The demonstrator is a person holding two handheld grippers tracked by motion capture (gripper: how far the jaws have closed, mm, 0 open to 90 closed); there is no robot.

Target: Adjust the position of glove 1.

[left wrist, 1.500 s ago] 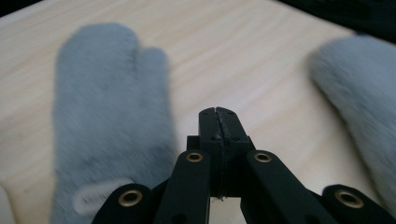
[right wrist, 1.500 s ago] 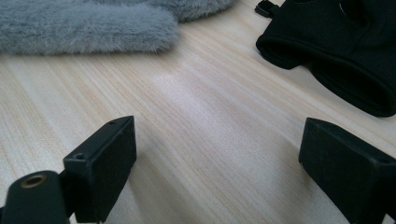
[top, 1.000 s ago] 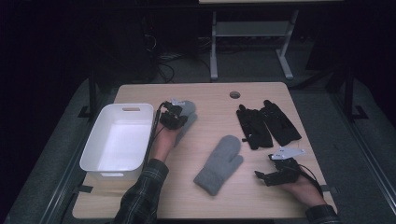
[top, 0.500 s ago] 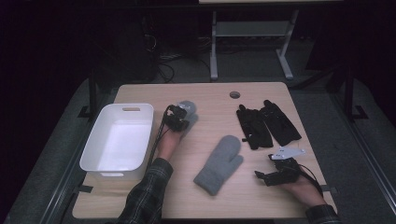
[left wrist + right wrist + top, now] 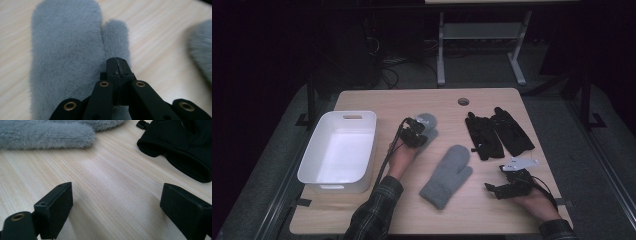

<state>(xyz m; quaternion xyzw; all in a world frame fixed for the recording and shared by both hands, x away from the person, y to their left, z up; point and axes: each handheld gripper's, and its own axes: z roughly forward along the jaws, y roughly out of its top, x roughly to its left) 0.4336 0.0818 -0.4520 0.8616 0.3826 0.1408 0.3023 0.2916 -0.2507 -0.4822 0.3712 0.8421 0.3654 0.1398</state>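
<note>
Since the earlier frame, the left gripper (image 5: 416, 134) has shifted slightly toward the table's near edge and lower, along the grey mitten (image 5: 427, 127) lying beside the white tub (image 5: 362, 150); the right gripper (image 5: 507, 185) has kept its place. Left jaws: pressed together, tips meeting over the mitten's fur at the base of its thumb (image 5: 115, 37); whether fur is pinched between them cannot be told. The mitten lies flat on the wooden table (image 5: 412, 102), fingertip end pointing away from the person. Right jaws: spread wide, with bare tabletop between them. A second grey mitten (image 5: 447, 176) lies at mid-table, between the two grippers and apart from both. A pair of black gloves (image 5: 497, 132) lies side by side beyond the right gripper, their cuffs (image 5: 175, 152) near it but not touching. The white tub stands at the table's left, well apart from the right gripper.
</note>
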